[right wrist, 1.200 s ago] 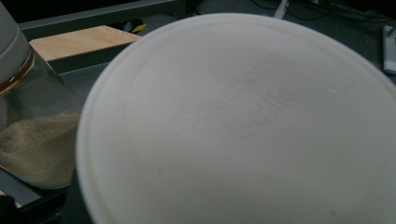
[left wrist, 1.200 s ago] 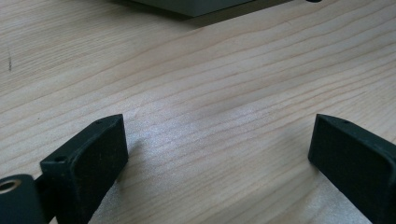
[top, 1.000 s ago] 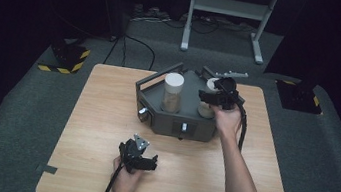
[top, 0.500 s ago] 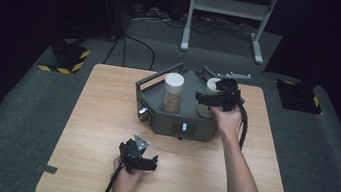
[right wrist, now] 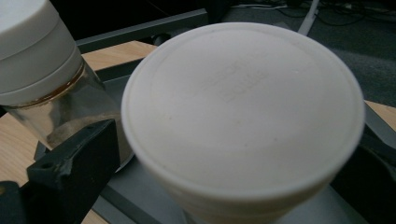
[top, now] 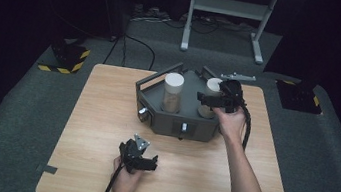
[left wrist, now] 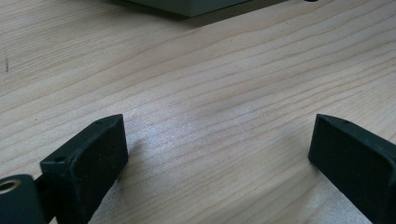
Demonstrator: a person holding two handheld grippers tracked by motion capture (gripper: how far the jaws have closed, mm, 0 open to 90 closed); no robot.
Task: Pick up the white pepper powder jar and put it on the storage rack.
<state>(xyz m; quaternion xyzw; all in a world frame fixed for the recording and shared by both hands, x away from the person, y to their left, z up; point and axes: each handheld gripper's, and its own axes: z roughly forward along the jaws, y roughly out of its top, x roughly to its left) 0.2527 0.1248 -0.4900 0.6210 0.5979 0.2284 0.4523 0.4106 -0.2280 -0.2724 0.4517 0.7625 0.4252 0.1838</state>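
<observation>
A dark grey holder [top: 174, 124] stands at the table's far middle with two white-lidded jars in it. The left jar [top: 172, 91] is clear glass with brown powder. My right gripper [top: 207, 99] reaches in from the right at the right jar [top: 213, 86]. Its jaws have just been opening. In the right gripper view they stand on either side of that jar's white lid [right wrist: 243, 107], and I see no pad pressing on it. The left jar [right wrist: 42, 70] is just beyond. My left gripper [top: 147, 165] rests low over bare wood near the front edge, open [left wrist: 217, 140] and with nothing between its jaws.
The wooden table [top: 105, 117] has bare board left of and in front of the holder. Black handles stick up at the holder's back corners [top: 159, 74]. A grey metal stand [top: 230, 13] and cables lie on the floor beyond the table.
</observation>
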